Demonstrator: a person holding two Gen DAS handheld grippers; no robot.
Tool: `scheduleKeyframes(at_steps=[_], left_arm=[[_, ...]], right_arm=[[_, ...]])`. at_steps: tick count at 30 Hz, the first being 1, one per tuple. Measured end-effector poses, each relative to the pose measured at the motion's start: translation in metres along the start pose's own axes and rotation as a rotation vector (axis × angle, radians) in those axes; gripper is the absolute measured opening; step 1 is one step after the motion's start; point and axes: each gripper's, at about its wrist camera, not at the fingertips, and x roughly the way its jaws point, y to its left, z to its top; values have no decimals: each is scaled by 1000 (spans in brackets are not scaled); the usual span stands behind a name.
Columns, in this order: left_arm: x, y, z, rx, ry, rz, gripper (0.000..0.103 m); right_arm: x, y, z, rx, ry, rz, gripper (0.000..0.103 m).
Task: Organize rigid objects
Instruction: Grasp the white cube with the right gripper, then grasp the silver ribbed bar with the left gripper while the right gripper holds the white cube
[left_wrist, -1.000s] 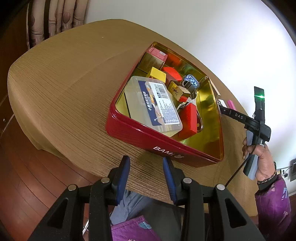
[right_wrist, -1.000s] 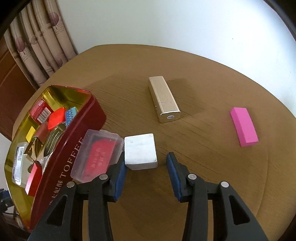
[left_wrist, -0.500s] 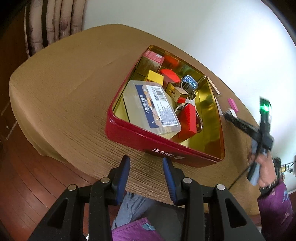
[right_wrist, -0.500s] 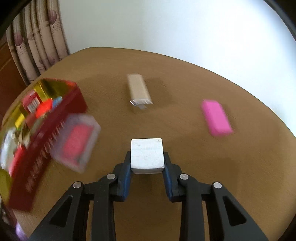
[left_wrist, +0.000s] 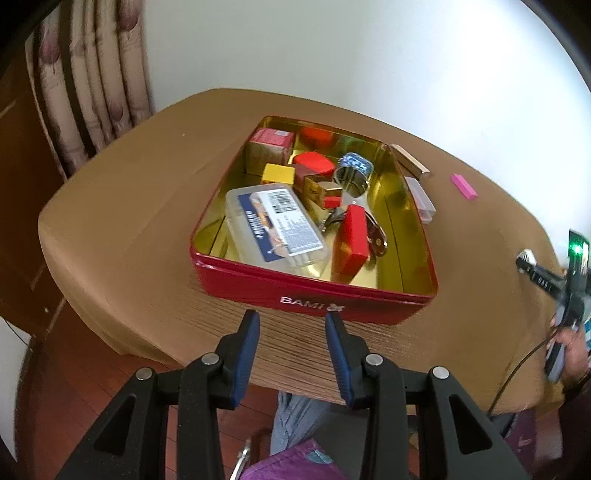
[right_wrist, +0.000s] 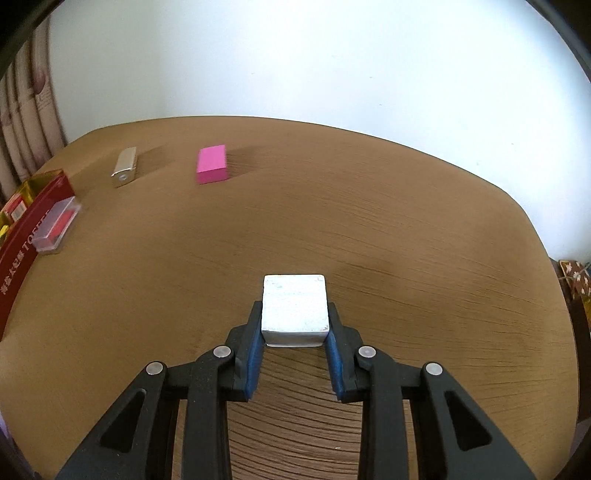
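Your right gripper (right_wrist: 294, 314) is clamping the white block (right_wrist: 294, 308) above the table (right_wrist: 406, 240). Your left gripper (left_wrist: 292, 325) is hovering, fingers apart, before the red tin (left_wrist: 314, 291)

A brown wood-grain table (right_wrist: 369, 229) fills the scene. A white wall (right_wrist: 295, 66) stands beyond it, and patterned curtains (left_wrist: 92, 85) hang at far left above a wooden floor (left_wrist: 55, 387).

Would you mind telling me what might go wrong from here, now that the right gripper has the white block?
The right gripper pinches the white block only near its fingertips, so a quick swing might let it slip. The red tin is already crowded; dropped in, the block may land on the clear plastic box and tilt. The small clear case sits against the tin's wall and could be knocked on approach.
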Motion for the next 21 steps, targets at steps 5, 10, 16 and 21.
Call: scheduleKeyframes(at_steps=[5, 10, 16, 21], left_arm=[[3, -22, -3, 68, 16, 37, 37], [-5, -45, 6, 113, -13, 53, 37], [-5, -83, 24, 189, -37, 74, 37], [8, -121, 43, 236, 0, 58, 38]], right_arm=[[5, 6, 3, -3, 3, 16, 27], [10, -1, 8, 19, 4, 45, 27], [11, -11, 6, 51, 3, 85, 27], [8, -16, 3, 68, 0, 102, 27]])
